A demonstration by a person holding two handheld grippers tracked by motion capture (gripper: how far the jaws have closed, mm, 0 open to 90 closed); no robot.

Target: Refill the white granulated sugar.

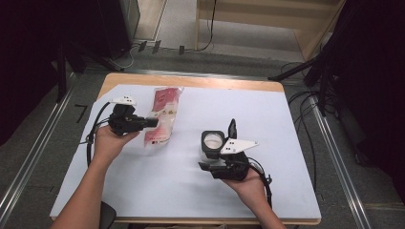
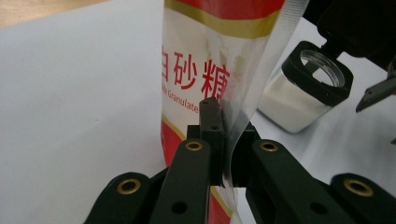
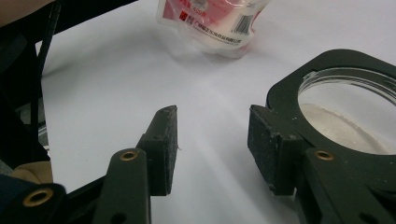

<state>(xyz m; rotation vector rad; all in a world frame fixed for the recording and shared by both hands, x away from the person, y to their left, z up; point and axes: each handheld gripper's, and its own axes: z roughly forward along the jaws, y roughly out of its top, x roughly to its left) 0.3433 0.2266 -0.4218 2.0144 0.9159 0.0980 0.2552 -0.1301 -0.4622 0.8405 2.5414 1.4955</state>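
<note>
A red and white sugar bag (image 1: 165,107) lies on the white sheet at the left of the middle. My left gripper (image 1: 154,122) reaches it from the left and is shut on the bag's clear side seam (image 2: 233,112); in the left gripper view the left gripper (image 2: 219,121) pinches that film and the printed bag (image 2: 196,70) rises behind. A clear jar (image 1: 211,141) with a black square collar and an open mouth holds white powder. My right gripper (image 3: 212,121) stands open with nothing between its pads, and the jar (image 3: 345,107) sits just outside its right finger. The bag's bottom end (image 3: 210,28) lies farther off.
A white sheet (image 1: 157,181) covers most of the wooden table (image 1: 191,82). Cables trail from both grippers over the near edge. Dark stands and floor rails flank the table on both sides. The other gripper's jaw (image 2: 373,93) shows beside the jar (image 2: 303,93).
</note>
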